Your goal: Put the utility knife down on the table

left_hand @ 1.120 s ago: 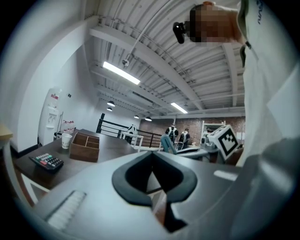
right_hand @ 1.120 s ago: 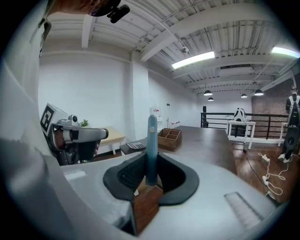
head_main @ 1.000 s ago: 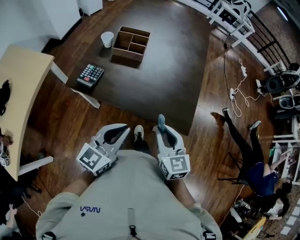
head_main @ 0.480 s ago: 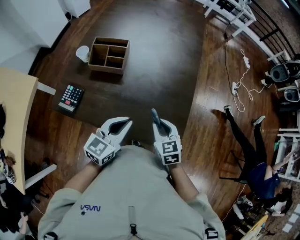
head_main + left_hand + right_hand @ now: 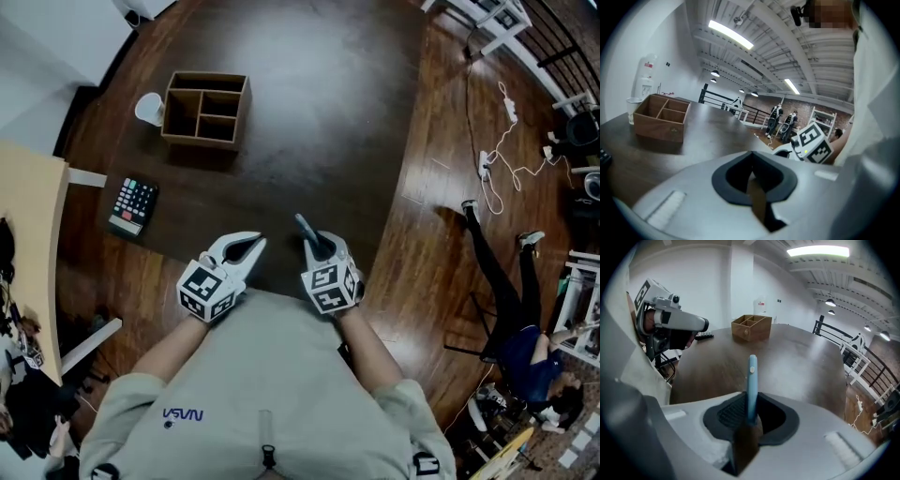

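Both claws have come down and forward since a second ago, from over the floor to just above the near edge of the table (image 5: pixel 356 122). My right claw (image 5: pixel 323 247) is clamped on the knife (image 5: pixel 306 230), which stands between its jaws and sticks out well past them, pointing far and a little left over the dark tabletop; the right gripper view shows the blue handle pinched only at its near end. My left claw (image 5: pixel 251 246) hangs just to the left with its jaws together on nothing. The knife is not yet on the table, so I judge the lowering step is still under way. With so much of the knife beyond my grip, its far end would likely meet the wood first, and pressing on could twist it in the jaws or make it skid. If I let go while it is above the surface, it could drop and bounce. It is close to the near edge, so a bounce or slide back toward me could send it to the floor. I cannot tell whether the blade is out. The box (image 5: pixel 206 106), cup (image 5: pixel 148 109) and calculator (image 5: pixel 132 205) sit well apart to the far left, out of the way.
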The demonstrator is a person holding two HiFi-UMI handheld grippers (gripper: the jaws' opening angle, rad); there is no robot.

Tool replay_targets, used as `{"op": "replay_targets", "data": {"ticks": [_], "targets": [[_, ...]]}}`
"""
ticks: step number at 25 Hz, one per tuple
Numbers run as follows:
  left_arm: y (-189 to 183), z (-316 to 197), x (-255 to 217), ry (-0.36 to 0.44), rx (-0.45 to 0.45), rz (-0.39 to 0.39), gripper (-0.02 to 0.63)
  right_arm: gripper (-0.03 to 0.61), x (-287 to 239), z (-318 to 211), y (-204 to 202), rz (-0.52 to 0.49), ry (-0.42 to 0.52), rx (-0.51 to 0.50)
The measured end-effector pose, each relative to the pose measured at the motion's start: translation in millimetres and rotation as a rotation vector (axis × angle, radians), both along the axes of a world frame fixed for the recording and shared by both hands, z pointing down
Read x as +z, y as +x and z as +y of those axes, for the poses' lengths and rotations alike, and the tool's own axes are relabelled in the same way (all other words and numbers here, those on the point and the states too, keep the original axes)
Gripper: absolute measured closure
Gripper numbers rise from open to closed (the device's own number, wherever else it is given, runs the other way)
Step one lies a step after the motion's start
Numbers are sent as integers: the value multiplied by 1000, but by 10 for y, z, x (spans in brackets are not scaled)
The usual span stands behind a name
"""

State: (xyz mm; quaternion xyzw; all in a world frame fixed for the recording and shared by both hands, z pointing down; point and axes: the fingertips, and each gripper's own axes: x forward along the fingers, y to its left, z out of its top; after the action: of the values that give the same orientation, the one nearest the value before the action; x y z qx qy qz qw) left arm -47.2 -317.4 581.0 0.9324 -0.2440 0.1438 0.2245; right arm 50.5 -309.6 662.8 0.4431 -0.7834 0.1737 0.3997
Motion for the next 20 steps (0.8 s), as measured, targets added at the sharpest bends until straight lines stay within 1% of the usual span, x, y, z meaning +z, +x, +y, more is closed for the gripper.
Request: {"op": "replay_targets", "data": {"ticks": [4, 10, 17, 20], "targets": [[50, -24, 66, -23, 8, -4, 612, 506, 123, 25, -21, 24, -46, -29], [118, -28, 133, -43, 25, -10, 612, 506, 163, 33, -33, 36, -76, -48], [165, -78, 121, -41, 26, -4, 612, 505, 202, 8, -36, 14, -104, -63], [172, -97, 114, -40, 27, -1, 612, 492, 203, 10, -4, 2, -114, -53]]}}
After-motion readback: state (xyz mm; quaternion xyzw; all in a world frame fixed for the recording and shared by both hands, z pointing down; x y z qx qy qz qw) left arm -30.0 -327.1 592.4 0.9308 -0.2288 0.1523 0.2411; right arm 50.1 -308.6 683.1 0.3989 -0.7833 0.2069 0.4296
